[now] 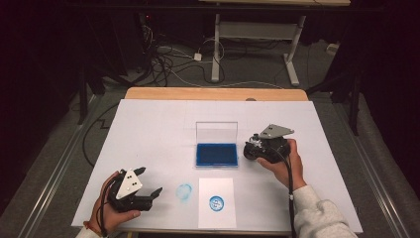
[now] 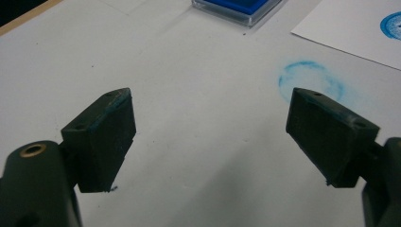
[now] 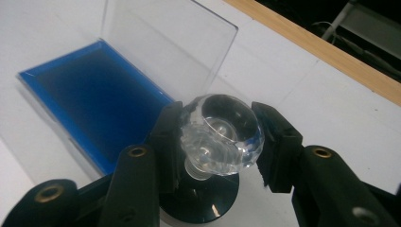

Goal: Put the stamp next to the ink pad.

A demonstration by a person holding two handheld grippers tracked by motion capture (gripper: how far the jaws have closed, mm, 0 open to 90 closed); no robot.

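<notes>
The left tongs [image 1: 148, 182] are spread wide and pinch nothing; they rest low over the white tabletop [image 1: 148, 129], with the hand [image 1: 111, 210] behind them. In the left gripper view both pads [image 2: 106, 135] show blue traces, and just ahead of the right pad there is a faint blue ring smudge [image 2: 309, 80] on the tabletop. Beyond this smudge, farther to the right of these tongs, lies the white paper sheet [image 1: 216, 203] with a clear round blue print [image 1: 216, 202] on it.

Between the two tongs, a little farther away, stands the blue ink pad [image 1: 216, 154] in its clear case, whose lid [image 1: 216, 132] stands upright at the far side.

The right tongs [image 1: 253, 149] are pressed onto the stamp [image 3: 222, 137], pinching its clear faceted knob from both sides. The black round base [image 3: 203, 201] of the stamp hangs below the knob. The stamp is just beside the right edge of the ink pad, not over the blue surface.

I judge that the step is to ink the stamp. To do it well, the right tongs should first bring the base fully over the blue surface, away from the case rim and the lid. The base should stay level, so the whole face takes ink. The press should be straight down and light, because the smooth knob can slip between the pads. The left tongs can stay where they are, or hold the case if it slides.
</notes>
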